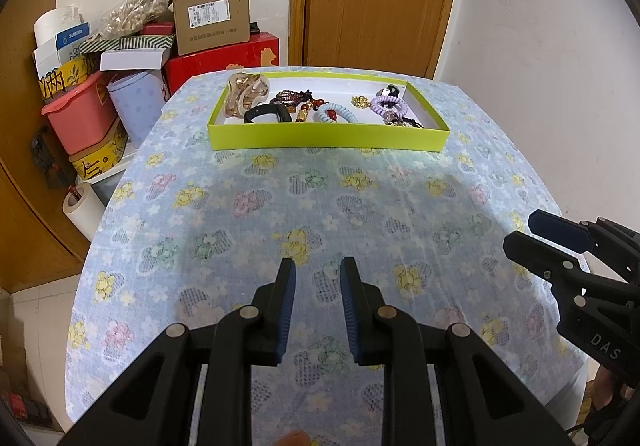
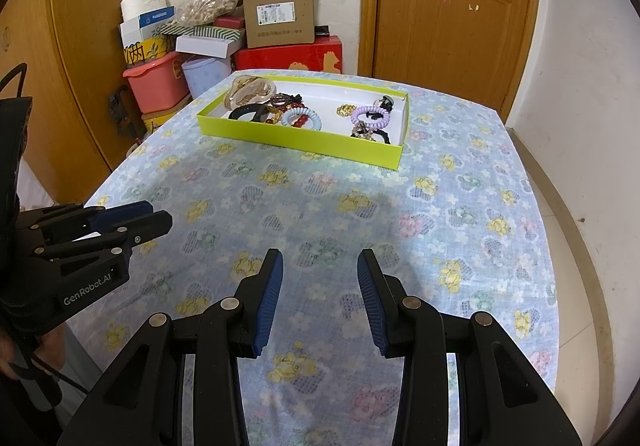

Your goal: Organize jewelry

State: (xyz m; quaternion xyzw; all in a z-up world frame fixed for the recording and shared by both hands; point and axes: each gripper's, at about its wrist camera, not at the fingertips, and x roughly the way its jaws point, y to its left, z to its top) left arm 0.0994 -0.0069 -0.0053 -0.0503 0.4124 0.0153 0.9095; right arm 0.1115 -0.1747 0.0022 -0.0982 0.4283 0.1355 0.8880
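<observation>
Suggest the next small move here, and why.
Probably nothing more to pick up: the jewelry all lies inside the green box, and both the left gripper and right gripper hover open and empty over the tablecloth. Hold back.

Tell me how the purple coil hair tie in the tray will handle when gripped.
The purple coil hair tie looks springy, so it would likely squash between pads. Probably light. It overlaps neighbouring pieces in the tray, so it may drag them.
</observation>
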